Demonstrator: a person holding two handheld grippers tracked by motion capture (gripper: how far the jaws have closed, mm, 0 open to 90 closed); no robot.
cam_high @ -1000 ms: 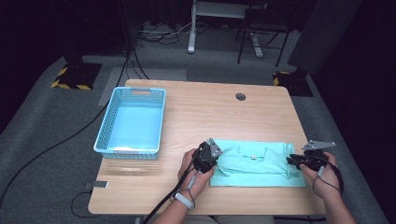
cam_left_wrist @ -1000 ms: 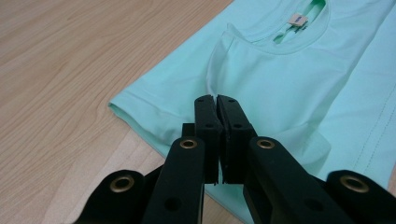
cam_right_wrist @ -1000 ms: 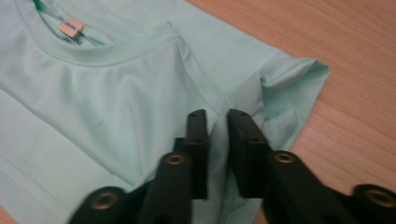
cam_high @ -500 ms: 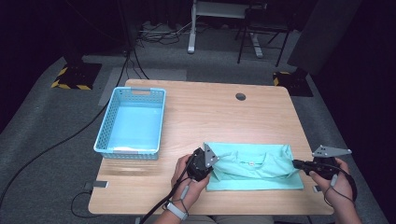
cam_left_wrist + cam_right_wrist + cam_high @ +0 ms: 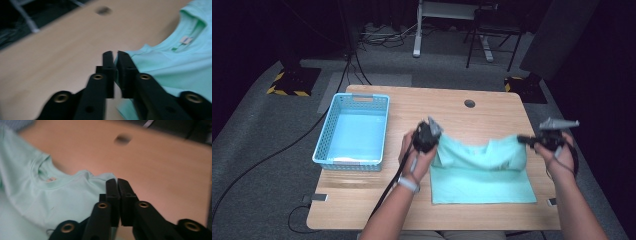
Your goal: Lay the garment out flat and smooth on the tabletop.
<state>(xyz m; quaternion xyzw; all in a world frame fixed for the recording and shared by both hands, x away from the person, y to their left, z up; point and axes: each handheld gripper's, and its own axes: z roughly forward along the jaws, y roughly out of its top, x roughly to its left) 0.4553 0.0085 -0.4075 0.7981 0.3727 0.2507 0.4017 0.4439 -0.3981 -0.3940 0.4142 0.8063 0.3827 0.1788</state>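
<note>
Between the left hand-held gripper (image 5: 430,134) and right hand-held gripper (image 5: 532,141), both clamped on the mint-green cotton T-shirt (image 5: 482,172): risk of thin fabric slipping out under uneven pull.

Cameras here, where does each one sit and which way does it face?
High view: above the person's side, looking forward and down at the table; forearms and both hand-held grippers show.
Left gripper view: rides the left hand-held gripper, jaws pinching the shirt.
Right gripper view: rides the right hand-held gripper, likewise pinching.
All share the shirt and the table's hole.
</note>
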